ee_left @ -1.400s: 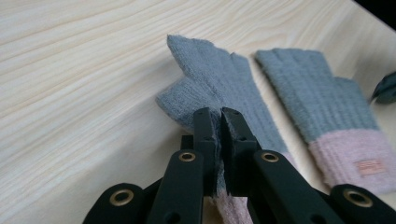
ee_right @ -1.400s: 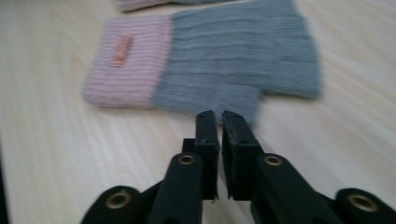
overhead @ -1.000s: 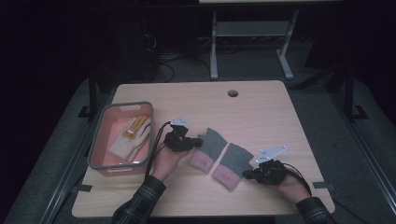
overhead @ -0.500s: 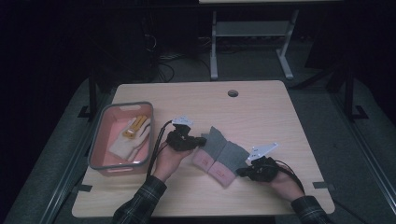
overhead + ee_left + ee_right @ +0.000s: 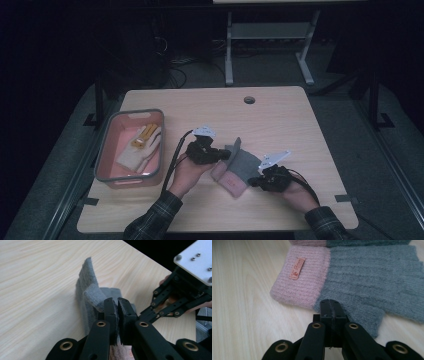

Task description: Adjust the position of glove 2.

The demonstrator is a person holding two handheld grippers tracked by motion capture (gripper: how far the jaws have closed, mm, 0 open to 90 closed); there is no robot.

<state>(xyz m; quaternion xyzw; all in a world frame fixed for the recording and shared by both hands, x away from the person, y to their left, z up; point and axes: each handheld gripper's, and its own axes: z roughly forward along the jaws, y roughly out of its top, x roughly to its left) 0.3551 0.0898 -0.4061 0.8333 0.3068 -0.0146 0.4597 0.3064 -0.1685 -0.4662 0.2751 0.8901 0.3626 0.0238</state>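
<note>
Now folding the grey-pink glove [image 5: 235, 167] at centre frame: left claw [image 5: 117, 305] clamped on its grey edge, right claw [image 5: 331, 305] clamped on its thumb. Next, probably laying halves together.

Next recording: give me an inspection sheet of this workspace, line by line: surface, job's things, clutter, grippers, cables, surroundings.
Surface: light wooden table, round hole near the far edge.
Job's things: two grey gloves with pink cuffs, overlapping; one edge lifted upright.
Clutter: grey-rimmed pink bin at left, holding a white glove with a yellow piece.
Grippers: left gripper shut on grey fabric; right gripper shut on the thumb of a grey glove.
Cables: black cable trailing from the left gripper.
Surroundings: dark floor, metal stand beyond the table.
</note>
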